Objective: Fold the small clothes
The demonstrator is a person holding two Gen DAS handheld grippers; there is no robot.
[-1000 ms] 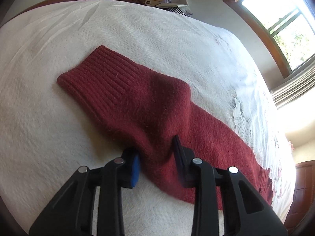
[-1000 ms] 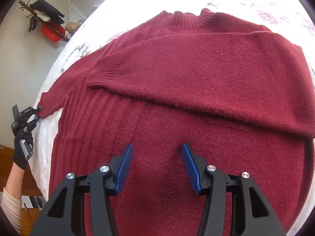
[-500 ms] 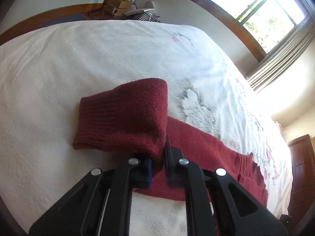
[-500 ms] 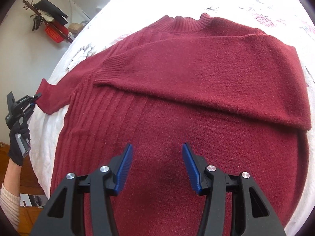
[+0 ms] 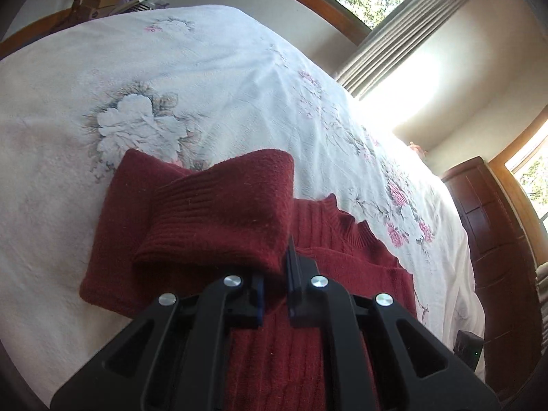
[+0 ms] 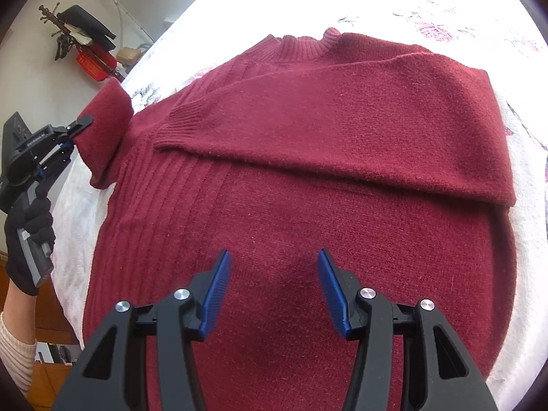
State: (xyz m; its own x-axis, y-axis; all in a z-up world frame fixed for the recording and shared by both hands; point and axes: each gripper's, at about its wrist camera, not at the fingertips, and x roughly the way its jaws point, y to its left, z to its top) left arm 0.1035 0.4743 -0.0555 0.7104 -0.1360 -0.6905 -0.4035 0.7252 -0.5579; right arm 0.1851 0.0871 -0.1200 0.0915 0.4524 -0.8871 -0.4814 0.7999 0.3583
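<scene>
While the dark red sweater (image 6: 308, 178) lies spread flat across the middle of the bed (image 5: 102, 68), its ribbed collar (image 6: 301, 46) pointing toward the far edge, the left gripper (image 5: 275, 274) has its fingers pressed together on the cuff end of one sleeve (image 5: 219, 212). That sleeve is lifted off the white flowered bedspread (image 5: 239, 78) and doubled over itself near the sweater's shoulder, the ribbed cuff bunched just above the pinching fingers. From the right wrist view the same sleeve (image 6: 106, 130) stands raised at the sweater's left side, with a black-gloved hand (image 6: 29, 236) gripping the handle of the left gripper (image 6: 77, 128) beside the edge of the bed. The other sleeve (image 6: 342, 126) is already folded flat across the chest, its cuff lying near the centre of the body. Over the lower part of the sweater hangs the right gripper (image 6: 272, 284), blue-padded fingers (image 6: 215, 291) spread wide apart with nothing between them; whether the tips touch the knit I cannot tell. A curtained window (image 5: 394, 34) and a dark wooden dresser (image 5: 496, 257) stand beyond the bed.
</scene>
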